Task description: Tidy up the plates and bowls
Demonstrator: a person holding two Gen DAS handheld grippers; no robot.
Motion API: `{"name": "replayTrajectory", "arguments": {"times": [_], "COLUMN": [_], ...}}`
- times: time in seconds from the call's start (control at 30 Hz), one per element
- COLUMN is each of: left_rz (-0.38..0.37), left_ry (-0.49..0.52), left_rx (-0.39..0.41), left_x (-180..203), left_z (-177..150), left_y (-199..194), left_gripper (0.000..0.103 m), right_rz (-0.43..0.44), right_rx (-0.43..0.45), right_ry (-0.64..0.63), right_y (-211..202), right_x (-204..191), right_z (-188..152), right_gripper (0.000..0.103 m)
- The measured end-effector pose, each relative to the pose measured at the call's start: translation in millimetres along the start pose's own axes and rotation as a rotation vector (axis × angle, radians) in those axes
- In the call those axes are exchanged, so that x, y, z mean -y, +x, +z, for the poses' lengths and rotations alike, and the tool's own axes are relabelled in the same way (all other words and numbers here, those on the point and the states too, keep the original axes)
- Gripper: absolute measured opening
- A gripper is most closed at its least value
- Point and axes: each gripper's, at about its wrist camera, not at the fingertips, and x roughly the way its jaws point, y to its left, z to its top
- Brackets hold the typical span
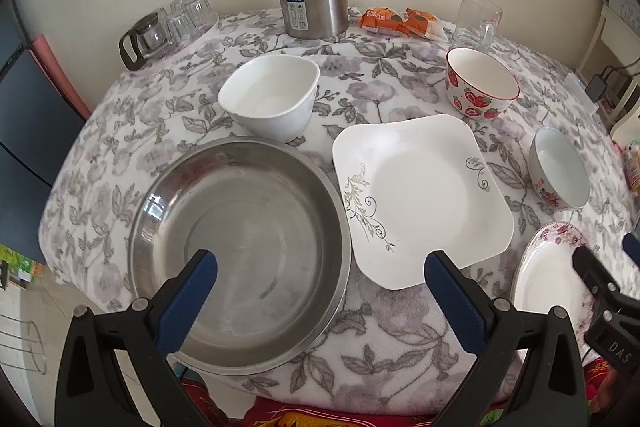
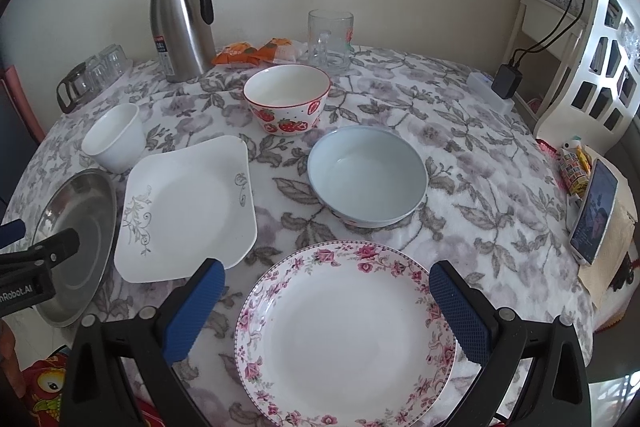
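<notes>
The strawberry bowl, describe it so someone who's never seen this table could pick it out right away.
Start at the tall steel thermos jug by the wall at the back of the table. To its right, in front of the clear glass mug, stands the strawberry bowl. It is the only bowl with a red rim and red strawberries printed around its outside; the other bowls are plain white and pale blue.

Along the table's near edge lie a steel pan [image 1: 240, 251], a square white plate [image 1: 420, 199] and a rose-rimmed plate [image 2: 344, 339]; behind them stand white [image 1: 268, 97], strawberry [image 2: 286, 99] and pale-blue [image 2: 366, 175] bowls, all upright and empty.
</notes>
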Motion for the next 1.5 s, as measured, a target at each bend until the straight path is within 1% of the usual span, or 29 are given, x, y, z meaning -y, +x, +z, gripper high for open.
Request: {"name": "replayTrajectory", "arguments": {"times": [0.1,0.17,0.33,0.4,0.47,0.57,0.63,0.73,0.77,0.8,0.87,0.93,1.0,1.1,1.17,1.23,1.3,1.37,1.4,1.43,1.47,1.5], "left_rz": [-0.064,-0.087,-0.09,-0.091,-0.1,-0.122,-0.119,-0.064,-0.051,-0.053,-0.069,-0.054,-0.058,-0.073,-0.065,-0.071,-0.09,-0.115,-0.124,-0.133,-0.14,-0.149], "left_ry": [-0.073,-0.116,-0.239,-0.305,-0.362,-0.432,-0.463,-0.497,-0.503,-0.503,-0.502,-0.515,-0.516,-0.524,-0.535,-0.548,-0.549,-0.539,-0.532,-0.529,-0.528,-0.528], "left_rx": [-0.004,-0.007,0.033,0.054,0.083,0.128,0.171,0.261,0.28,0.279,0.23,0.176,0.145,0.11,0.093,0.08,0.064,0.049,0.042,0.038,0.033,0.023], "left_x": [-14,-28,-70,-90,-116,-150,-168,-188,-193,-199,-210,-218,-224,-232,-232,-235,-236,-235,-234,-233,-232,-232], "left_z": [-1,2,2,-1,-2,-8,-12,-22,-25,-26,-27,-29,-32,-36,-41,-45,-48,-49,-50,-50,-50,-51], "left_y": [0,0,0,0,1,1,-1,-5,-5,-3,5,14,22,35,43,49,56,62,65,67,70,73], "left_gripper": [0.103,0.103,0.103,0.103,0.103,0.103,0.103,0.103,0.103,0.103,0.103,0.103,0.103,0.103,0.103,0.103,0.103,0.102,0.101,0.1,0.095,0.089], "right_rz": [0.059,0.091,0.123,0.164,0.221,0.255,0.289,0.36,0.381,0.393,0.403,0.411,0.419,0.424,0.418,0.412,0.413,0.422,0.424,0.423,0.423,0.426], "right_rx": [0.002,0.006,0.014,-0.011,-0.041,-0.04,-0.03,-0.025,-0.025,-0.023,-0.029,-0.043,-0.057,-0.076,-0.089,-0.103,-0.123,-0.149,-0.159,-0.168,-0.176,-0.183], "right_ry": [-0.014,-0.017,-0.057,-0.08,-0.094,-0.105,-0.114,-0.129,-0.132,-0.132,-0.144,-0.174,-0.195,-0.234,-0.264,-0.292,-0.313,-0.319,-0.319,-0.318,-0.317,-0.316], "right_y": [-1,-2,-3,0,3,5,5,8,9,11,16,23,29,40,46,52,58,66,69,73,76,78], "right_x": [-12,-22,-55,-69,-81,-100,-111,-128,-133,-138,-148,-158,-166,-178,-185,-190,-194,-196,-197,-197,-197,-197], "right_z": [5,10,20,24,26,28,30,36,37,38,40,41,40,39,37,34,32,30,30,30,30,30], "right_gripper": [0.103,0.103,0.103,0.103,0.103,0.103,0.103,0.103,0.103,0.103,0.103,0.103,0.102,0.094,0.086,0.081,0.074,0.063,0.06,0.055,0.051,0.049]}}
